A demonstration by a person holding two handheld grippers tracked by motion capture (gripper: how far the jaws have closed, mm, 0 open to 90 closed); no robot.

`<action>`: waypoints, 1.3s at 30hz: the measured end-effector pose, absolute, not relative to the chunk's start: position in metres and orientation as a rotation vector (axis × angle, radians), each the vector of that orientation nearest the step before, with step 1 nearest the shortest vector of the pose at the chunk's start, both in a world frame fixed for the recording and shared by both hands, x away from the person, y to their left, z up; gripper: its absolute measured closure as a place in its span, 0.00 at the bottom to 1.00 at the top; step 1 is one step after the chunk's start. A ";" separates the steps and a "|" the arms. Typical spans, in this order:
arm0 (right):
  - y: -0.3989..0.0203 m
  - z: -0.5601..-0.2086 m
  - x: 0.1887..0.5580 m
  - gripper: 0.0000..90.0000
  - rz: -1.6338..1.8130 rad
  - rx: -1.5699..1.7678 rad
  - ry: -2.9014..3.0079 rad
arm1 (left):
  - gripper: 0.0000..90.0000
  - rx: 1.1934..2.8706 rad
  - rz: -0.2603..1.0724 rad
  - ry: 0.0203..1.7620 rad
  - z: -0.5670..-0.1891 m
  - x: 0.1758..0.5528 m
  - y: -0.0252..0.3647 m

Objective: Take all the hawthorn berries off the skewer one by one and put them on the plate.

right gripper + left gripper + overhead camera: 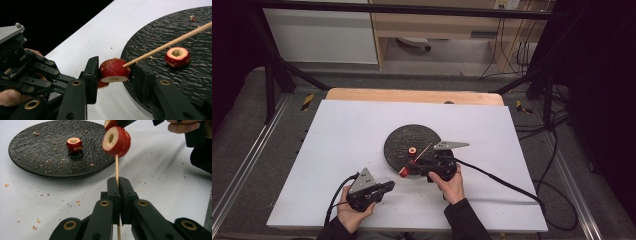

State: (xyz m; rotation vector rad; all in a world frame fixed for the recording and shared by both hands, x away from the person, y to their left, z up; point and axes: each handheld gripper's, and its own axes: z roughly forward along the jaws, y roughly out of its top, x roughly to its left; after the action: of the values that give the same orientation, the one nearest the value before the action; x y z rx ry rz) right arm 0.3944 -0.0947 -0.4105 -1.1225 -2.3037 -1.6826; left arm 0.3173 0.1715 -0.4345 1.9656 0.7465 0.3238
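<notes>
Left gripper (117,183) is clamped tight on a thin wooden skewer (116,167), jaws squeezed right together, the stick running up between them. At the top of that stick sits a cored red fruit (116,142), hollow facing the left gripper view's camera.

Right gripper (113,72) has that same fruit (114,70) pinched between its two jaws, pads pressing on both sides, and the skewer (170,43) pokes out the far side over the plate (205,72). A second fruit seems to sit just below it on the stick, mostly hidden.

So, as I read it, this is the threading step: one hand steadies the stick, the other pushes fruit along it. From the high view, both grippers meet at the plate's near edge (392,157), just off the dark disc.

One more cored fruit (74,144) waits on the plate, well apart from both grippers. The next move likely calls for the right gripper to let go, reach onto the plate, grip that piece squarely and line its hole up with the skewer tip. A crooked grip could split it.
</notes>
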 end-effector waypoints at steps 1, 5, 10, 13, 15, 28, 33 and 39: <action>-0.095 -0.410 0.394 0.68 -1.683 -1.126 -2.306 | 0.98 1.965 0.324 0.746 -0.434 0.317 0.172; -0.098 -0.405 0.396 0.68 -1.697 -1.147 -2.309 | 0.98 1.962 0.327 0.744 -0.434 0.317 0.173; -0.106 -0.395 0.402 0.69 -1.718 -1.170 -2.323 | 0.98 1.952 0.330 0.740 -0.433 0.317 0.175; -0.111 -0.388 0.408 0.69 -1.722 -1.190 -2.323 | 0.98 1.948 0.334 0.741 -0.432 0.316 0.176; -0.115 -0.384 0.412 0.69 -1.733 -1.201 -2.320 | 0.98 1.946 0.336 0.743 -0.432 0.316 0.176; -0.148 -0.354 0.445 0.69 -1.800 -1.341 -2.281 | 0.98 1.944 0.339 0.756 -0.433 0.316 0.183; -0.151 -0.355 0.459 0.69 -1.774 -1.406 -2.310 | 0.98 1.938 0.344 0.764 -0.432 0.317 0.186; -0.138 -0.377 0.470 0.69 -1.683 -1.443 -2.364 | 0.98 1.925 0.347 0.781 -0.431 0.319 0.190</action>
State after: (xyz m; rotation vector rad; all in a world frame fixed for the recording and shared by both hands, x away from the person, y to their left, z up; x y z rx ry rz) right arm 0.4704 -0.1381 -0.3774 -1.4428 -2.3636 -1.6829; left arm 0.3186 0.1901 -0.4315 1.9250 0.7813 0.3470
